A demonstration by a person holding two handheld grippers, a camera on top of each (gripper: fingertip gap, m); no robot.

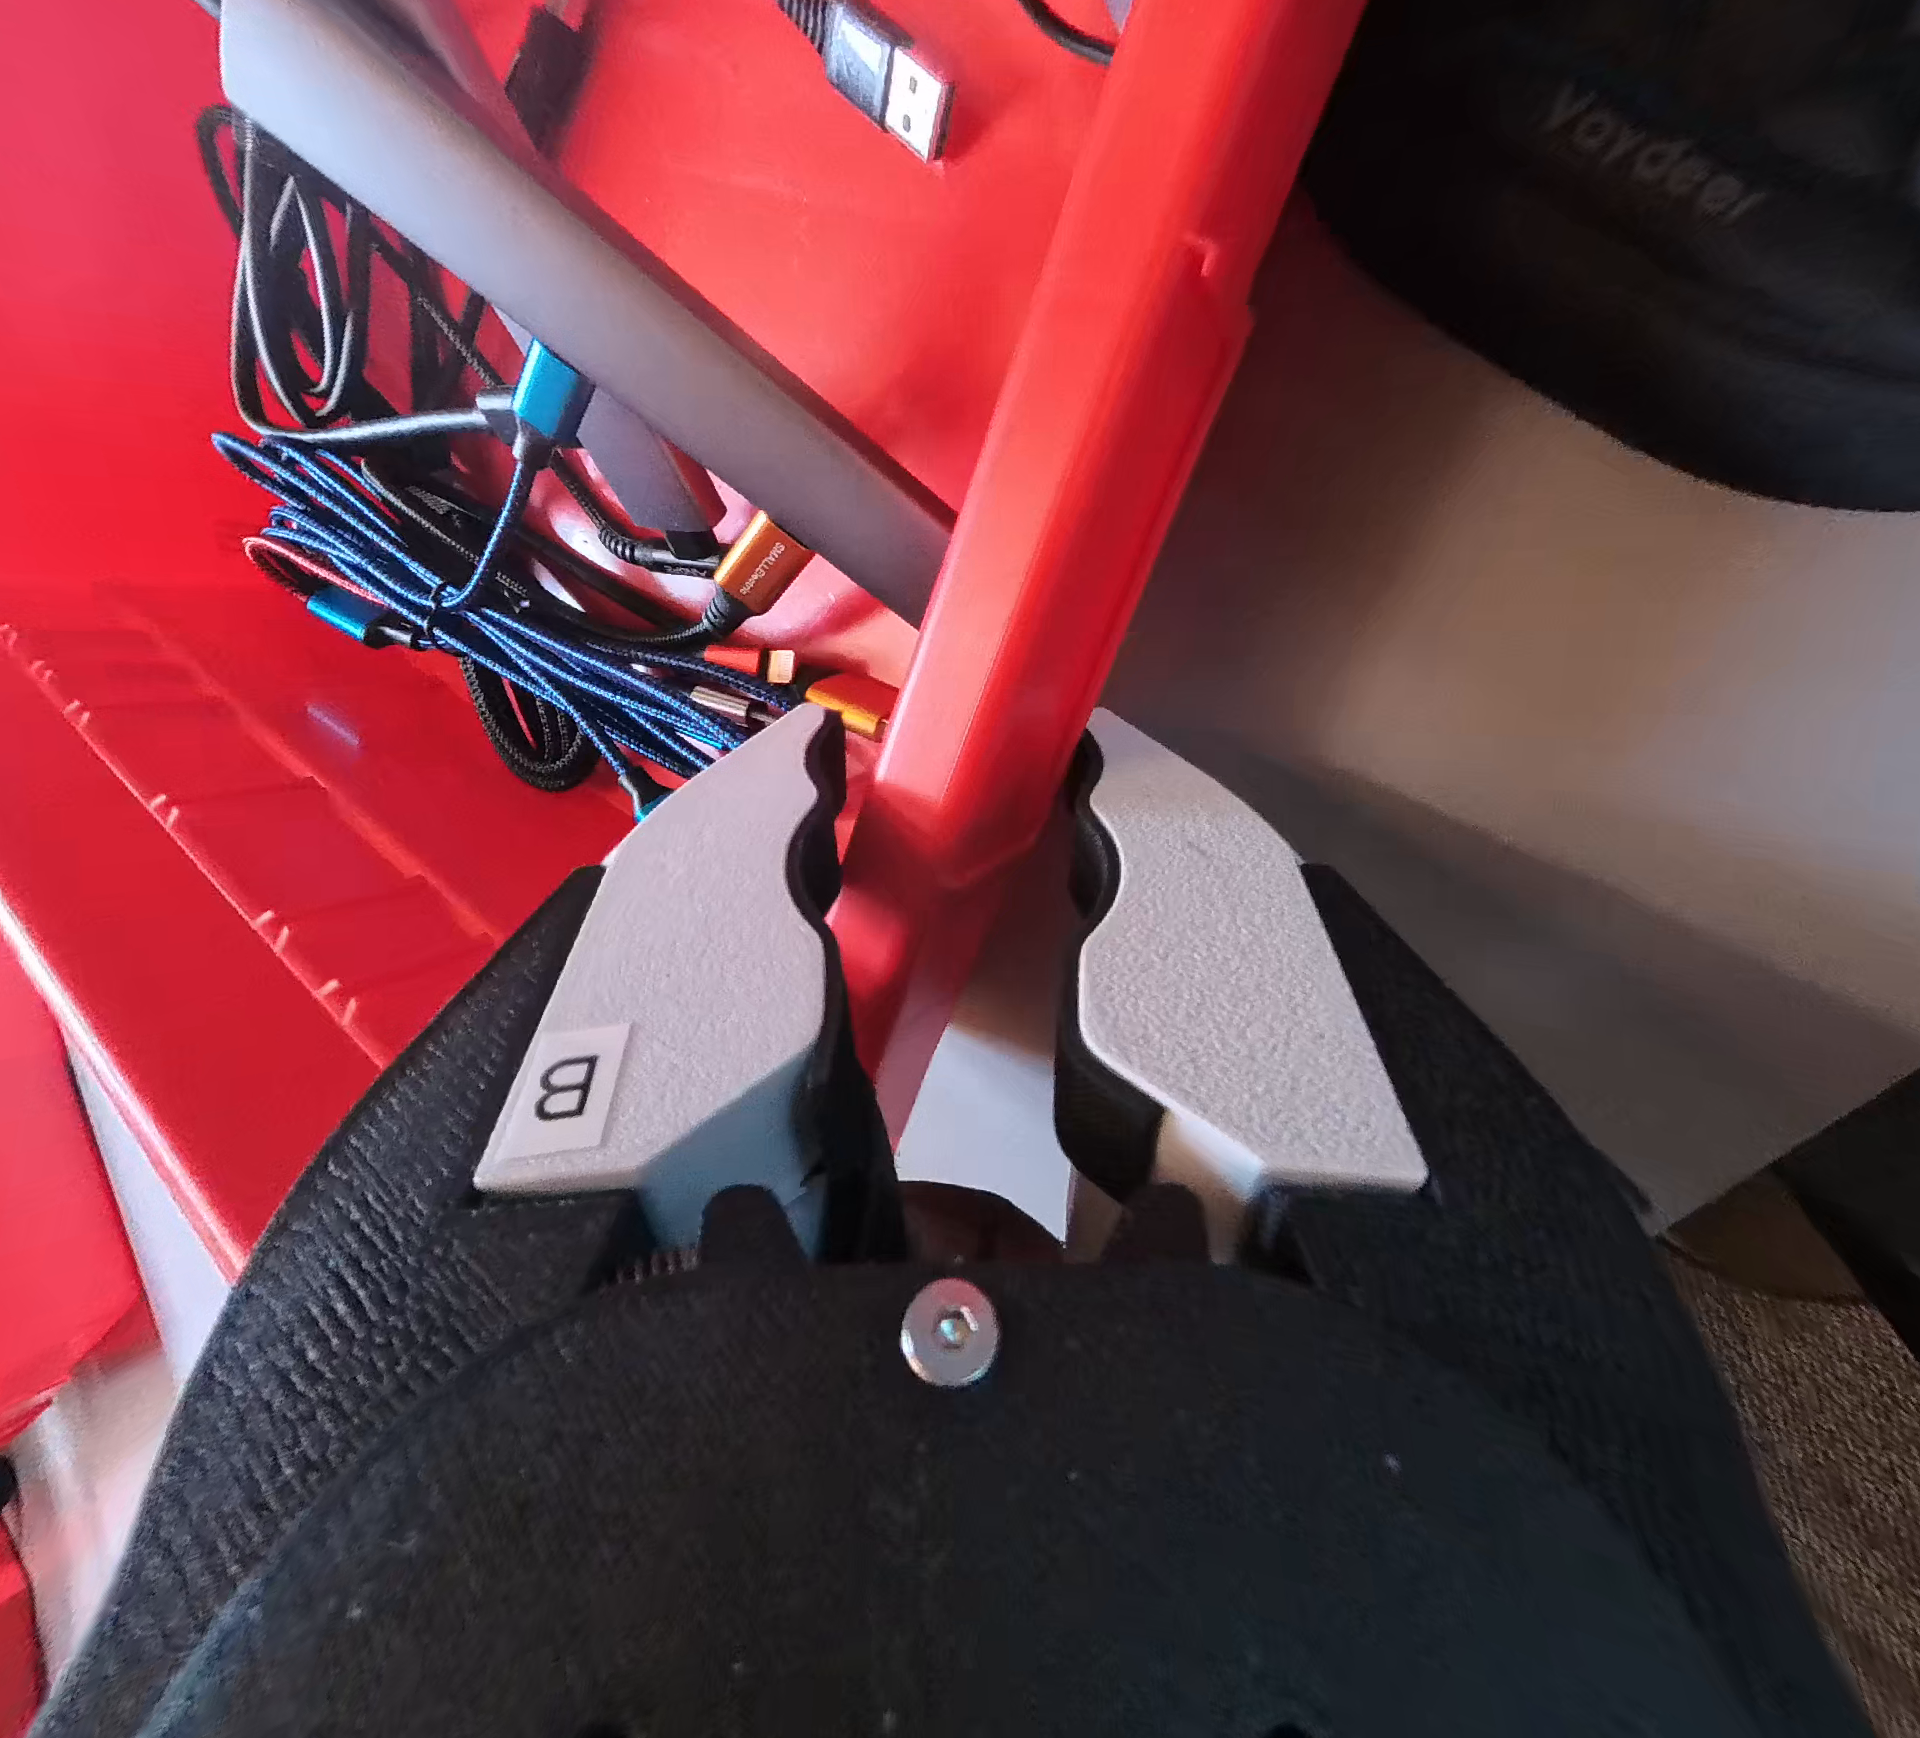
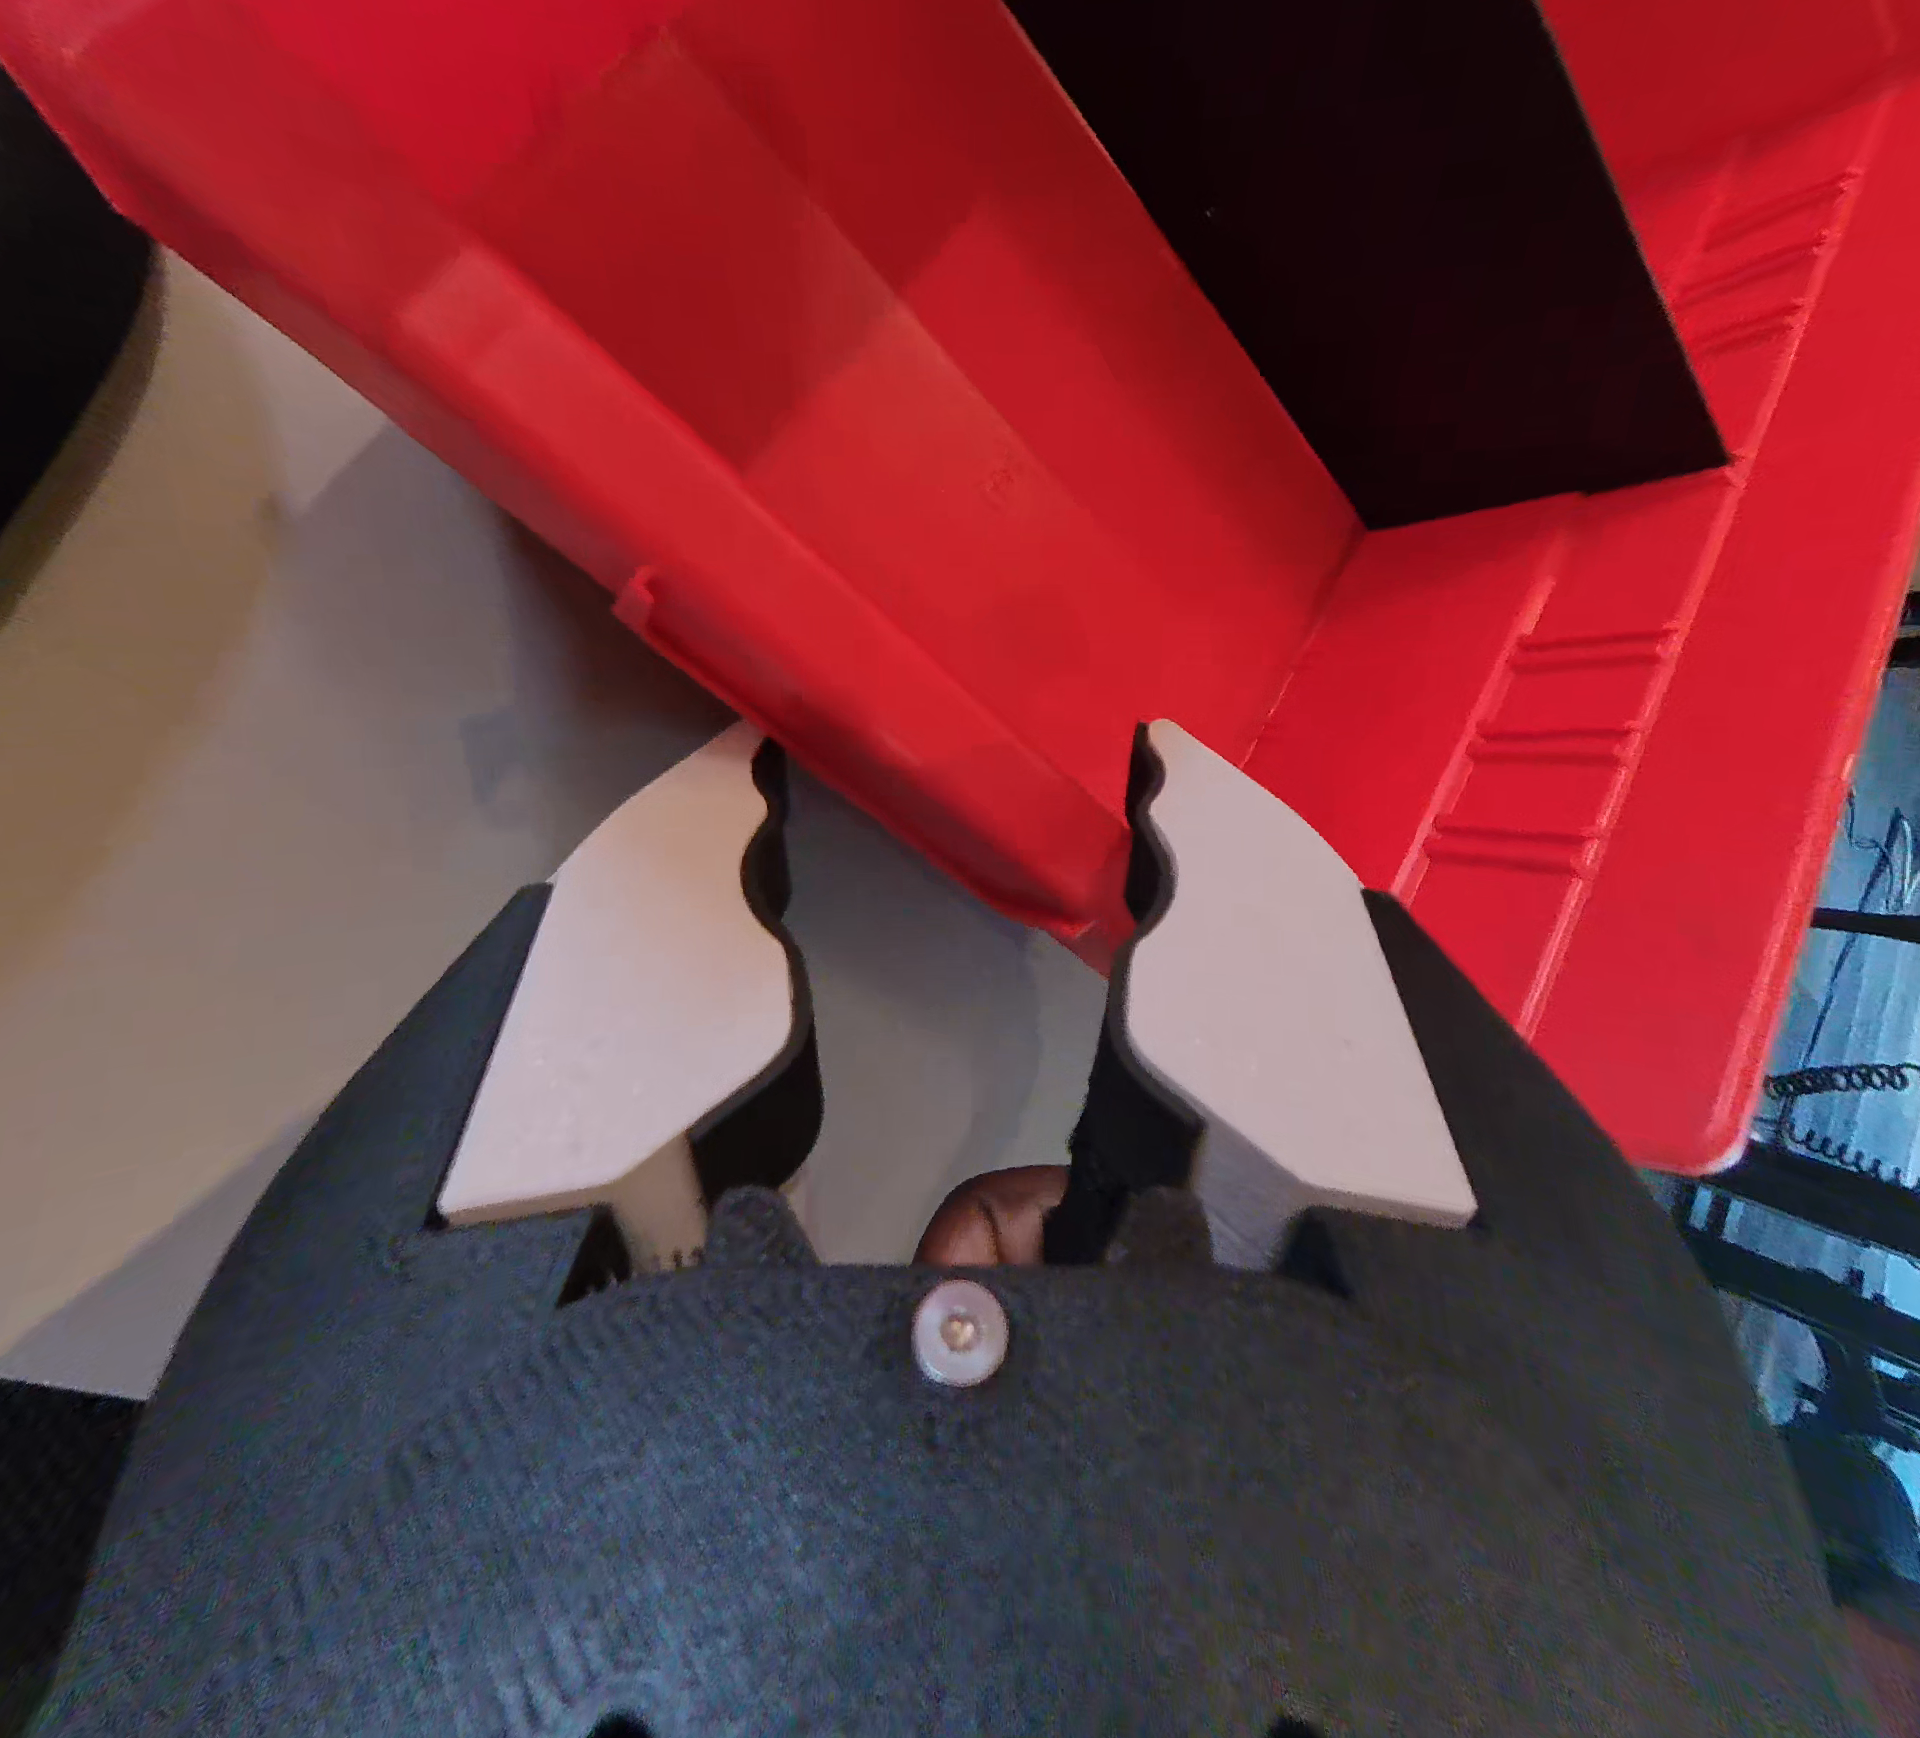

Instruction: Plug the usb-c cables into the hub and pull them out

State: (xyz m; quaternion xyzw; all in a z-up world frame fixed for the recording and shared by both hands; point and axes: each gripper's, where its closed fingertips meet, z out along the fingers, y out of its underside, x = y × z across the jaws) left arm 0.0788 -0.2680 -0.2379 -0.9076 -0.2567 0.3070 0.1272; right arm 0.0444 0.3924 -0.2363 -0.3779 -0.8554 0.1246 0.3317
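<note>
Red bin point(image 1: 1049, 483) rim pinched by the left hand-held gripper point(image 1: 951, 758); right hand-held gripper point(image 2: 951, 753) gapes wide around its corner, holding nothing.

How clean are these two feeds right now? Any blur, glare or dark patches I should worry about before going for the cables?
Left wrist view: the cable bundle is fairly sharp, the red bin rim and top edge are smeared, with soft glare on the bin floor. Right wrist view: the bin shows motion blur, and a black shadowed patch hides what's inside.
</note>
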